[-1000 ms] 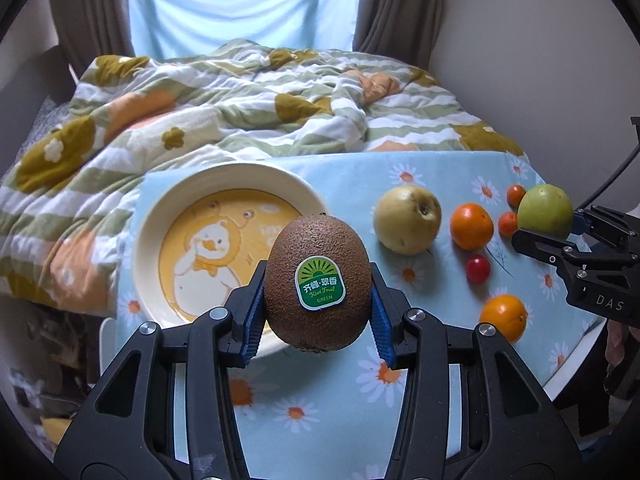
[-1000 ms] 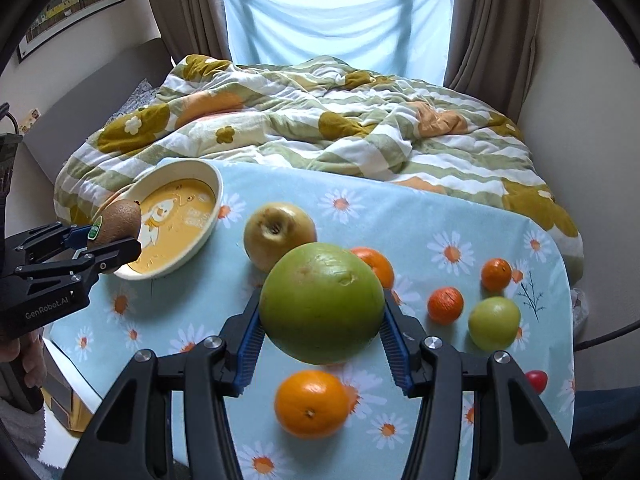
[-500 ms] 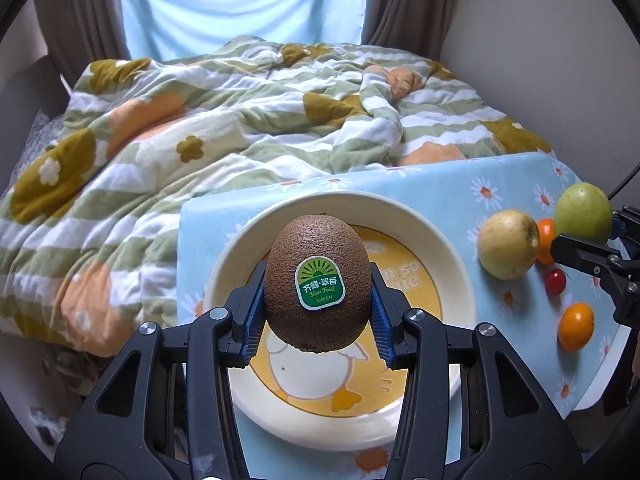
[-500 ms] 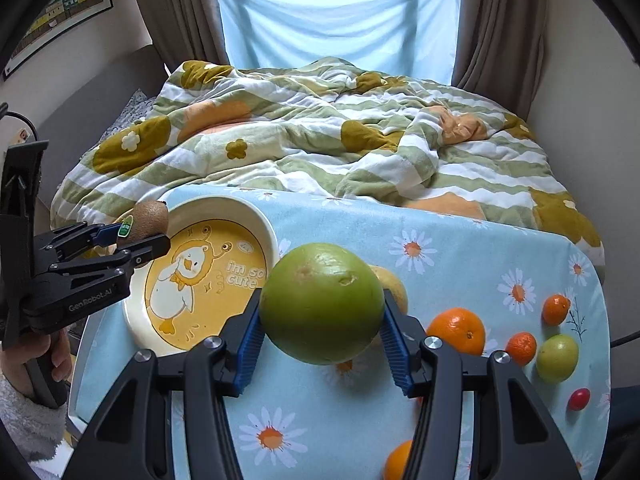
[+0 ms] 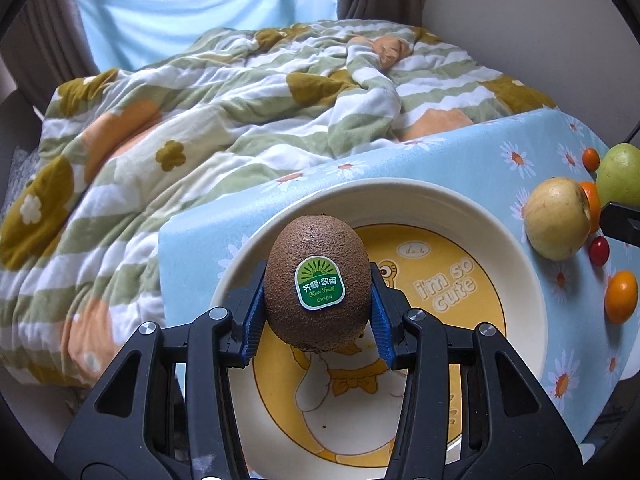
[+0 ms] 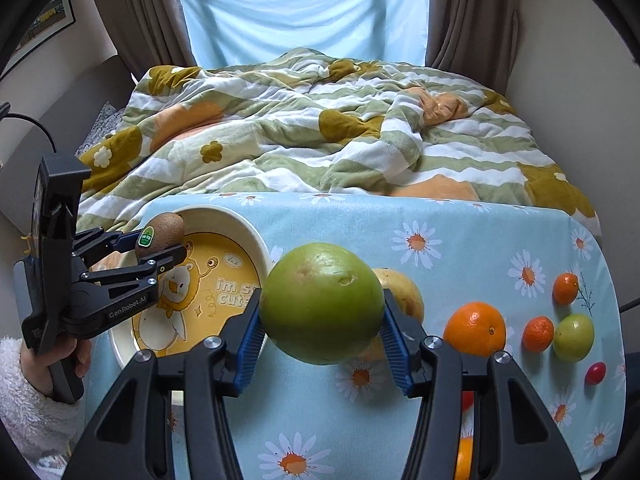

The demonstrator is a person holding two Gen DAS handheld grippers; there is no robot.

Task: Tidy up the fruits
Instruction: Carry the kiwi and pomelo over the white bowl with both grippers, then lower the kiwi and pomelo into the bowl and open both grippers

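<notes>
My left gripper (image 5: pixel 318 312) is shut on a brown kiwi (image 5: pixel 318 286) with a green sticker, held over the cream bowl (image 5: pixel 516 264) with a yellow duck picture. From the right wrist view the same kiwi (image 6: pixel 162 234) hangs over the bowl (image 6: pixel 244 232) at its left rim, in the left gripper (image 6: pixel 160 244). My right gripper (image 6: pixel 322 328) is shut on a large green round fruit (image 6: pixel 322 302), held above the daisy tablecloth (image 6: pixel 460 240) just right of the bowl. A yellow pear (image 5: pixel 556 224) lies beside the bowl, half hidden behind the green fruit in the right wrist view.
On the cloth to the right lie an orange (image 6: pixel 474 328), two small tangerines (image 6: pixel 538 334) (image 6: pixel 565 288), a small green fruit (image 6: pixel 573 337) and a red cherry tomato (image 6: pixel 595 373). A rumpled flowered quilt (image 6: pixel 320 132) covers the bed behind. A hand in a fluffy white sleeve (image 6: pixel 24 400) holds the left gripper.
Both grippers moved left. The left one carried the kiwi from the bowl's right edge to over the bowl and lower. The right one brought the green fruit next to the bowl.
</notes>
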